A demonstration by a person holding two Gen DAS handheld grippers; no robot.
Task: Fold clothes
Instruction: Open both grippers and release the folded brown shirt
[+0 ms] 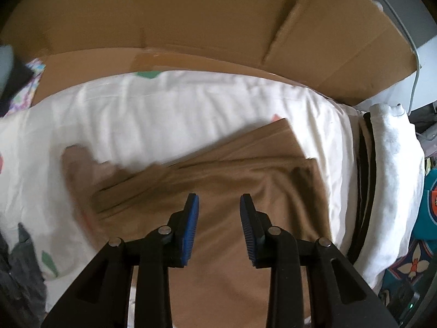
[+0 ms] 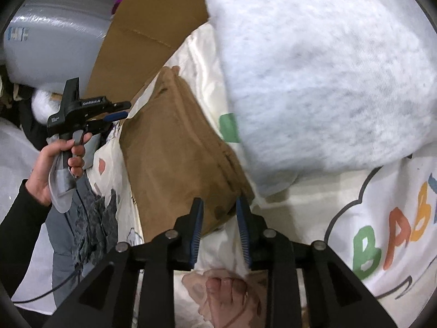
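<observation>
- The brown garment [image 1: 240, 180] lies folded into layered panels on a cream sheet [image 1: 164, 114] printed with small coloured shapes; in the right wrist view the same brown garment [image 2: 174, 153] runs away from the camera as a long folded strip.
- The left gripper [image 1: 219, 205] hovers over the near end of the garment, its blue-padded fingers [image 1: 191, 218] spread apart with nothing between them.
- The right gripper [image 2: 220, 207] has its jaws parted as well, and they straddle the near corner of the brown garment; whether the pads touch the cloth cannot be told.
- In the right wrist view the person's left hand [image 2: 58, 161] grips the handle of the left gripper [image 2: 120, 110], a black sleeve [image 2: 19, 227] covering the forearm.
- A white fleecy garment [image 2: 322, 76] fills the upper right of that view, blurred, beside a white cloth printed with coloured letters [image 2: 393, 232].
- Brown cardboard [image 1: 191, 22] stands behind the sheet.
- A folded stack of clothes [image 1: 387, 169], white on top, lies just beside the brown garment's far end.
- A bare foot [image 2: 229, 298] shows below the right gripper.
</observation>
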